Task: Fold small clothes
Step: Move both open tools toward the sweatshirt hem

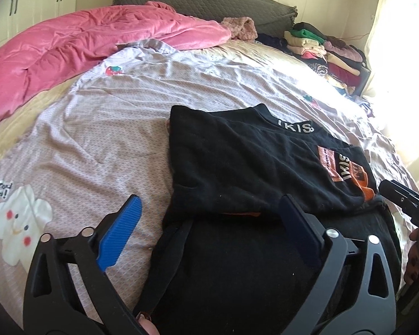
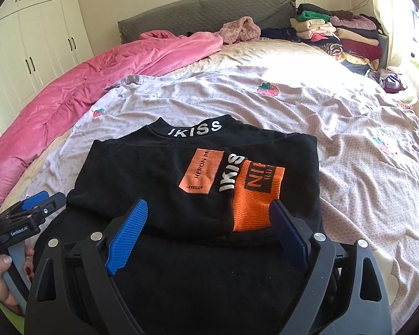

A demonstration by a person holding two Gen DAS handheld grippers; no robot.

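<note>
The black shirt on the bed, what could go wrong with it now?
The black shirt is folded with its orange cuff on top, and both claws, left and right, are open right at the fold edge. Pulling back carelessly, a finger might snag the cloth and undo the fold. The wrinkled bedsheet underneath might also leave the fold uneven.

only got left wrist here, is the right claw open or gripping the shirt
Observer: Open. The right claw holds nothing; the shirt lies folded on the bed below it.
Operator: where does the orange cuff end up
Observer: The cuff lies on the shirt front, next to the claw's right finger, not pinched.
Operator: collar text is cut off for me
Observer: The collar reads IKISS in white.
</note>
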